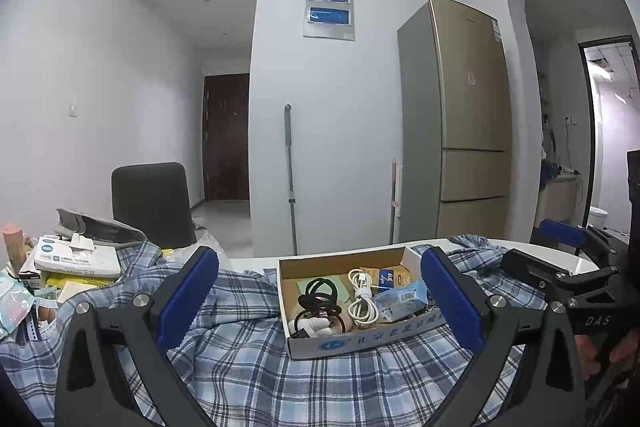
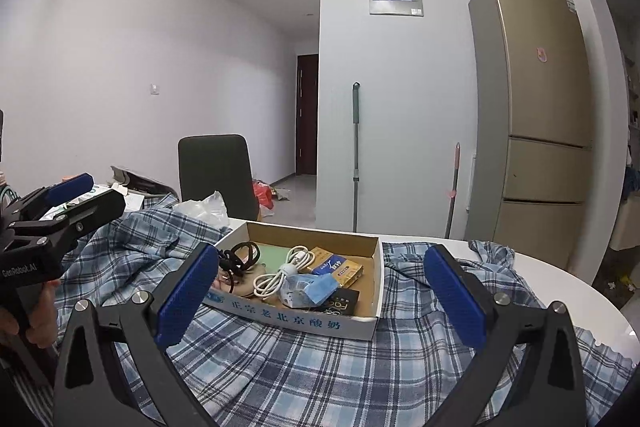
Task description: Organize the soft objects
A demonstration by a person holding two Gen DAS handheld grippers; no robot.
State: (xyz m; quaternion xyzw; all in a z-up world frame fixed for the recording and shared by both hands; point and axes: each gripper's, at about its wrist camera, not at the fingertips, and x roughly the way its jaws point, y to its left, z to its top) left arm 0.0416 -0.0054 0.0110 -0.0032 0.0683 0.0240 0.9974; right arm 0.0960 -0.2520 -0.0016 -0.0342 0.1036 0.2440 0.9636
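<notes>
While both my jaws stand apart and empty, plaid shirt [image 2: 320,367] lies spread beneath them, cardboard box [image 2: 304,323] dead ahead, left gripper [image 1: 320,307] and right gripper [image 2: 320,299] equally near.

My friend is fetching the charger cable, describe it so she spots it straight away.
On the plaid shirt spread over the table sits an open cardboard box. Near its middle lies the white cable, coiled in loops. It is the only white cord; the loop beside it is black.

Both wrist views low over table, facing fridge [image 1: 460,115]; share cardboard box [image 1: 344,341].
</notes>
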